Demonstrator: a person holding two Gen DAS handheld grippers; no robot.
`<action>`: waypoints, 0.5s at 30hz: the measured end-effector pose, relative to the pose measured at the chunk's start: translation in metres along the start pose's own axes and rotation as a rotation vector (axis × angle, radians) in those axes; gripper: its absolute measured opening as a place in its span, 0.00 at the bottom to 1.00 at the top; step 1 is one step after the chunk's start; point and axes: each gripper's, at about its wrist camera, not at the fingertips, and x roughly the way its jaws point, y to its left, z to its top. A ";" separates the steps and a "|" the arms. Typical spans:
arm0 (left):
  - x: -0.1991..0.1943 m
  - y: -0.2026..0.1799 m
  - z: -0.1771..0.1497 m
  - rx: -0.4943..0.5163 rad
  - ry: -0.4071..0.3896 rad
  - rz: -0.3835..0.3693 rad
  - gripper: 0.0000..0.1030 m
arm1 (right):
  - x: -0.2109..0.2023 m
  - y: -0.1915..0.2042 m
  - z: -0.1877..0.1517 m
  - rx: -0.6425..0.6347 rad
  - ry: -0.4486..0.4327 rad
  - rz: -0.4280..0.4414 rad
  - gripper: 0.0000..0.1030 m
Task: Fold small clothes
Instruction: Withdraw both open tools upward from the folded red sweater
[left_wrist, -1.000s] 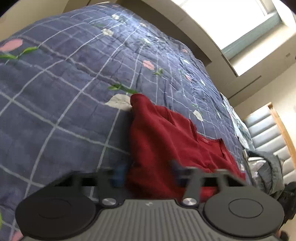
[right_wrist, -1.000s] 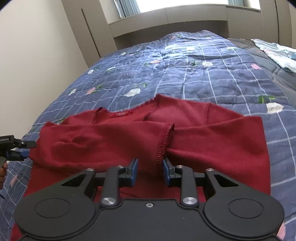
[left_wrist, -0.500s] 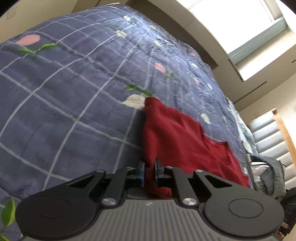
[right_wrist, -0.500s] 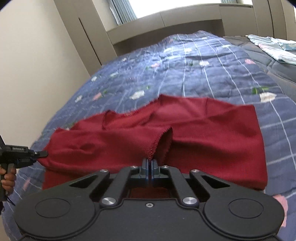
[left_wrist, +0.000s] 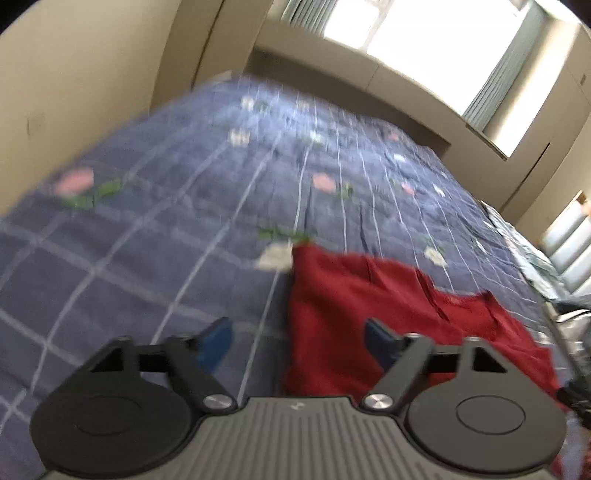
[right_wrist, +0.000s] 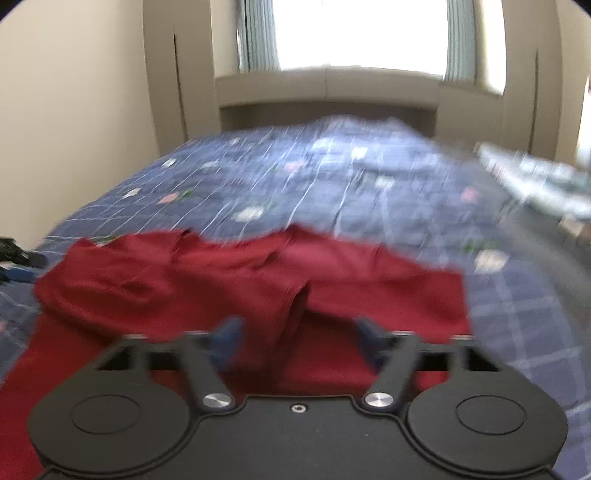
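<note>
Left wrist view, blurry: my left gripper (left_wrist: 297, 341) is released, jaws wide, having just opened; nothing pinched. Its blue pads (left_wrist: 214, 341) straddle the near left edge of the red garment (left_wrist: 369, 306), one pad over bare quilt, the other over red cloth. I can't tell if either touches the fabric. The red garment lies flat on the blue checked quilt (left_wrist: 166, 221), right of centre, with its far left corner next to a white flower print (left_wrist: 275, 256). Beyond the garment the quilt runs to a beige wall ledge under a bright window (left_wrist: 424, 33). Grey padded headboard (left_wrist: 570, 247) at the right of the garment.

Right wrist view, also blurred: my right gripper (right_wrist: 297, 341) is released too, jaws just opened wide, holding nothing. A folded-over sleeve cuff (right_wrist: 295, 314) of the red garment (right_wrist: 184, 280) lies between the two pads, free of both. The garment spreads across the near part of the quilt (right_wrist: 332, 177), with both sleeves folded inward. Left of the garment, at the frame edge, the dark tip of my other gripper (right_wrist: 18, 254) shows. Pale cloth (right_wrist: 546, 177) lies far right of the garment, on the quilt's edge.
</note>
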 end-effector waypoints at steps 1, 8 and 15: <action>0.003 -0.007 0.001 0.009 -0.016 0.013 0.85 | 0.003 0.004 0.003 -0.025 -0.025 -0.028 0.86; 0.046 -0.031 0.001 0.020 -0.034 0.181 0.82 | 0.051 0.035 0.005 -0.212 -0.093 -0.110 0.91; 0.061 -0.015 -0.018 0.040 -0.057 0.207 0.85 | 0.078 0.020 -0.017 -0.232 -0.055 -0.227 0.97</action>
